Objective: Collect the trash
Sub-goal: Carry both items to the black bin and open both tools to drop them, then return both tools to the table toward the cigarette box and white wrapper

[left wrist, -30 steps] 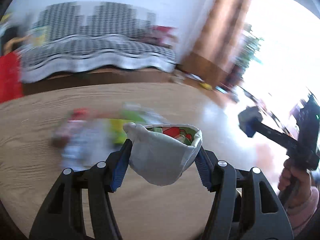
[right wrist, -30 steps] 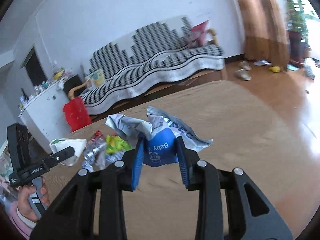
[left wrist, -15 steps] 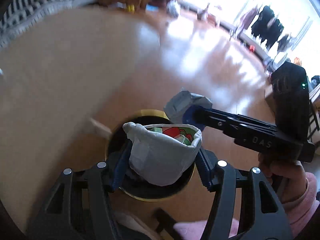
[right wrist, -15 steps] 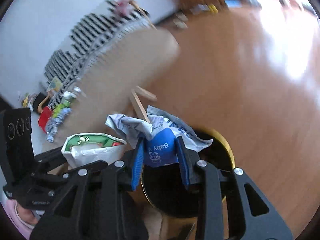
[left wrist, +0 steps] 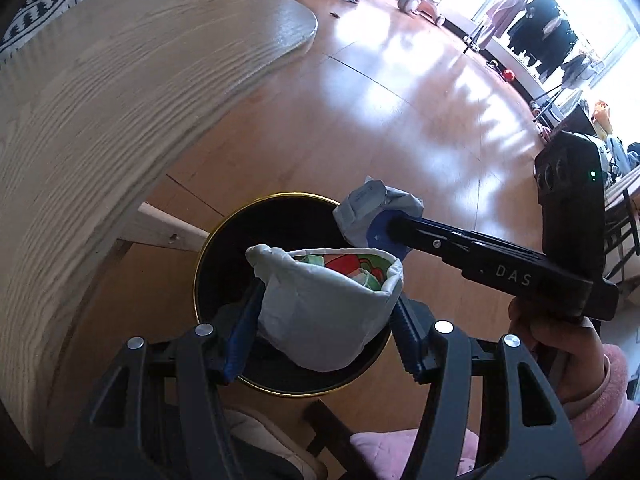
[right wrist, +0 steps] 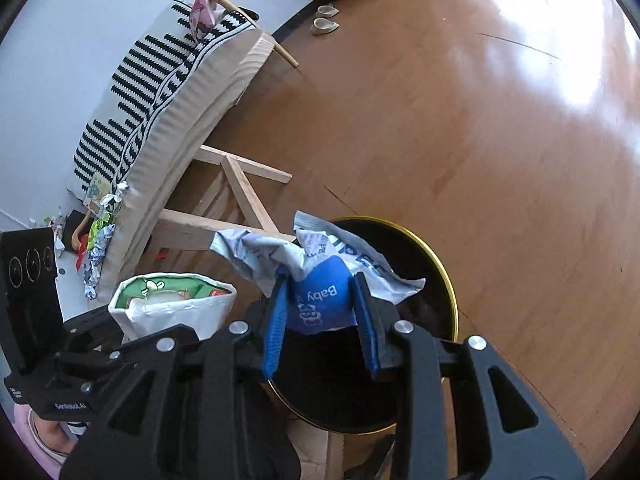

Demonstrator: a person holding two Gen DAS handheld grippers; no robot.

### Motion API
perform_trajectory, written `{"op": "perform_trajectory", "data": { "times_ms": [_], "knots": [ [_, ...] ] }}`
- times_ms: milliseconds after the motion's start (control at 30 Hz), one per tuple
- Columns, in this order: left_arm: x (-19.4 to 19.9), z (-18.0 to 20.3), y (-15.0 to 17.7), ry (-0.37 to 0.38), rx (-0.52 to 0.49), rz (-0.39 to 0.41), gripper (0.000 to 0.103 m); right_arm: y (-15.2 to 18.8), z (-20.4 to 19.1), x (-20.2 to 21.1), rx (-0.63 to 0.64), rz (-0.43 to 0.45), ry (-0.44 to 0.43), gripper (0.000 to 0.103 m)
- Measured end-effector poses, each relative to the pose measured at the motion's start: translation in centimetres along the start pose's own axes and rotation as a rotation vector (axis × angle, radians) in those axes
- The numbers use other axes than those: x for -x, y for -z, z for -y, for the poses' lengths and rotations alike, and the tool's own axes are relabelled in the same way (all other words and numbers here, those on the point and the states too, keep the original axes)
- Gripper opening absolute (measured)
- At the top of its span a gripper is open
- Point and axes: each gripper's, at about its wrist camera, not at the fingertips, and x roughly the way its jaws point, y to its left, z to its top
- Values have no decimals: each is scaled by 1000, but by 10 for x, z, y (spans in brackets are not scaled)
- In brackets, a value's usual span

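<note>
The round wooden table point(left wrist: 120, 92) is the biggest thing here, and everything else sits off its near edge. Just below that edge, on the wood floor point(left wrist: 400, 120), stands the black waste bin point(left wrist: 224, 240) with its gold rim, mouth open upward.

Over the bin, on the side nearer the table, the left gripper point(left wrist: 326, 320) points steeply down, its jaws clamped about halfway open on a crumpled white snack bag point(left wrist: 320, 312) with green and red print showing inside. The bag hangs directly above the bin's mouth, its open end facing away from the gripper.

On the bin's far side from the table, the right gripper point(right wrist: 322, 312) is closed much narrower on a crumpled blue-and-white baby wipes wrapper point(right wrist: 316, 276), whose long loose ends splay sideways across the jaws. It too hangs above the bin's opening, nearer the rim.

Both pieces of trash lie straight above the bin, so the coming move seems to be a plain release: neither hand looks to need more travel. The wrapper's wide flaps could catch the rim. More litter point(right wrist: 98, 240) waits on the table's edge.
</note>
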Motion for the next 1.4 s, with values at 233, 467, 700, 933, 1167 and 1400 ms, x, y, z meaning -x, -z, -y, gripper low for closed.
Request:
{"op": "perform_trajectory", "data": {
  "times_ms": [233,467,700,933,1167,1400],
  "knots": [
    [-10,4,1,-15,-1,-40,85,-9,0,2,-34,5,-14,58],
    [47,0,-9,4,25,124,93,-29,5,39,-95,118,51,97],
    [194,-80,11,-186,119,449,97,-36,-31,34,57,161,274,97],
    [284,-257,110,-558,540,504,97,-60,-139,-10,285,134,170,97],
    [316,-364,139,-707,720,500,97,-96,-276,-51,492,192,58,97],
    [289,-428,116,-715,698,408,97,-123,-396,-137,668,211,96,97]
  ]
}}
